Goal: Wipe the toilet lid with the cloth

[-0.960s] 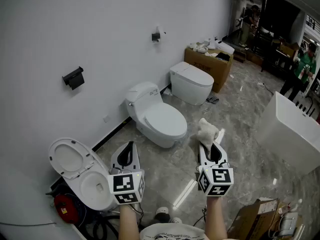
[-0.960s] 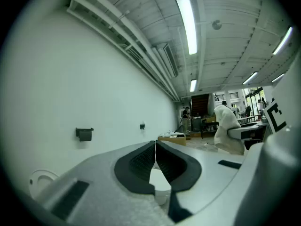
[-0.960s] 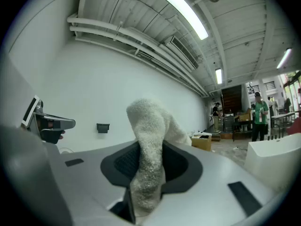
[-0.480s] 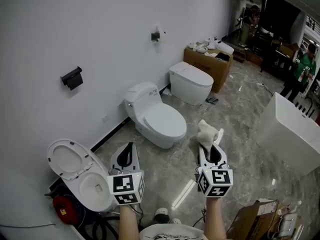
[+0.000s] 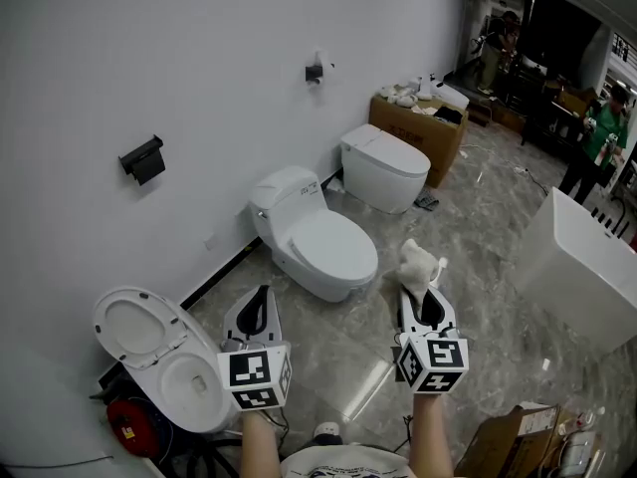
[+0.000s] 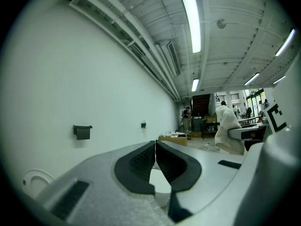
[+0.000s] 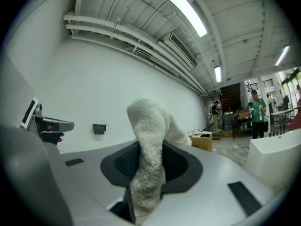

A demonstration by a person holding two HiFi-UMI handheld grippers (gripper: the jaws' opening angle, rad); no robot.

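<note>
A white toilet [image 5: 317, 237] with its lid [image 5: 332, 243] down stands against the wall ahead of me. My right gripper [image 5: 419, 294] is shut on a fluffy white cloth [image 5: 418, 264], which sticks up past the jaw tips [image 7: 149, 164]. It hovers over the floor to the right of that toilet. My left gripper [image 5: 258, 297] is shut with nothing in it [image 6: 155, 155], held level with the right one, just before the toilet's front.
An open-lidded toilet [image 5: 159, 352] stands at my near left and a third toilet [image 5: 385, 164] farther along the wall. A cardboard box [image 5: 419, 127] sits beyond it. A white bathtub [image 5: 582, 267] is at the right. A person [image 5: 598, 132] stands far right.
The whole view has shifted slightly down and right; both grippers keep their hold and relative positions, the cloth still in the right one.
</note>
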